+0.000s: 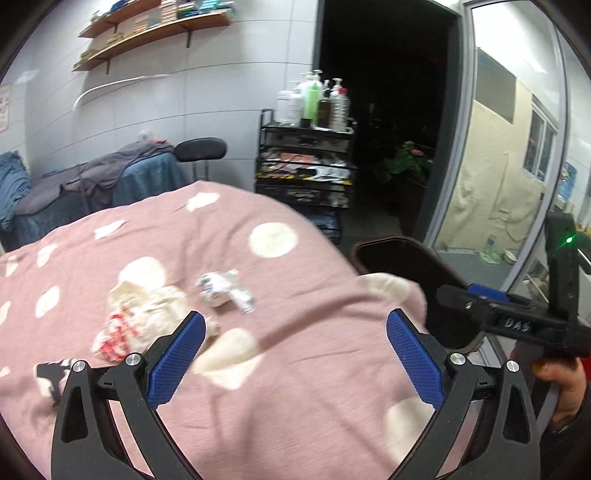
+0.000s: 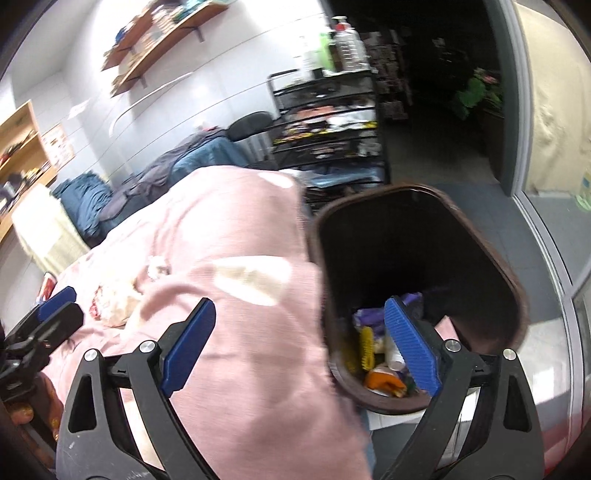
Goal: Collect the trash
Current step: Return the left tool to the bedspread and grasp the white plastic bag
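A crumpled white and blue wrapper (image 1: 225, 290) lies on the pink dotted blanket (image 1: 295, 387), beside a crumpled cream and red paper bag (image 1: 144, 317). My left gripper (image 1: 295, 354) is open and empty, just short of them. A dark brown trash bin (image 2: 417, 229) with several bits of trash inside stands at the bed's right edge; it also shows in the left wrist view (image 1: 402, 258). My right gripper (image 2: 299, 343) is open and empty, its right finger over the bin's mouth. The cream bag also shows in the right wrist view (image 2: 118, 302).
A black wire cart (image 1: 306, 162) with bottles on top stands behind the bed by a dark doorway. A chair draped with blue and grey cloth (image 1: 92, 184) is at the back left. A glass door (image 1: 517, 166) is on the right. Wooden shelves (image 1: 147, 29) hang on the wall.
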`<state>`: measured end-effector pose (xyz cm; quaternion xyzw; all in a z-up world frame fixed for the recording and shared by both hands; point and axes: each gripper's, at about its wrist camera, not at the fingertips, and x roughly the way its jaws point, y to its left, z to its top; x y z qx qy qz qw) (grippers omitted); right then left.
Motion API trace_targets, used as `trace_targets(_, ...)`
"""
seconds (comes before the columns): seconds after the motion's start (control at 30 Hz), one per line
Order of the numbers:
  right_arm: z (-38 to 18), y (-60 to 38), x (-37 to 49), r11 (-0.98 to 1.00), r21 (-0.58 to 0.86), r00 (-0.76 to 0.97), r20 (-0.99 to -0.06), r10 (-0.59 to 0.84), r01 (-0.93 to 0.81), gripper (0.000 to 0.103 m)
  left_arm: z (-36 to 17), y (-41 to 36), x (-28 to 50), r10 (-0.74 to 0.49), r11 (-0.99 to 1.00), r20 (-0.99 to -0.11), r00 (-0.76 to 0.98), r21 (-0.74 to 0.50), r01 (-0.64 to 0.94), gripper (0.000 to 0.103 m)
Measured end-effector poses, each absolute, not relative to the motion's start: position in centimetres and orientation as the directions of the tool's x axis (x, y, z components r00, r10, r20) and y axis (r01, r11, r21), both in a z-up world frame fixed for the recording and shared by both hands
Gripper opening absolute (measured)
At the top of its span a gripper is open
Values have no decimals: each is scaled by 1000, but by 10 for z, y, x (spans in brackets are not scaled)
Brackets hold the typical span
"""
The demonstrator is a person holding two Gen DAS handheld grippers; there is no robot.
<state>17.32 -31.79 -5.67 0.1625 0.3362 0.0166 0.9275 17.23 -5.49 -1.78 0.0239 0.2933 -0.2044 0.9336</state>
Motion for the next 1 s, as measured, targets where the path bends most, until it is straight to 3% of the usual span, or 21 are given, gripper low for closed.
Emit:
trace_targets(0.43, -42, -239, 204, 959, 253, 731, -629, 265, -131, 91, -38, 30, 213, -176, 979, -636, 751, -37, 198, 97)
trace_targets(0.87, -43, -199, 217, 954, 214, 682, -666, 301, -212, 91, -68, 19, 266, -187, 963, -787, 588, -29, 267, 97)
trace_targets(0.9, -43, -197, 218, 953, 211, 679, -668, 304, -218, 91, -71, 17, 270, -170, 963, -798, 578, -11, 268, 94)
trace_targets(1.0, -43, -188, 222, 950, 199, 669, -676, 310, -239, 91, -73, 16, 274, -152, 965, -808, 569, 4, 264, 68)
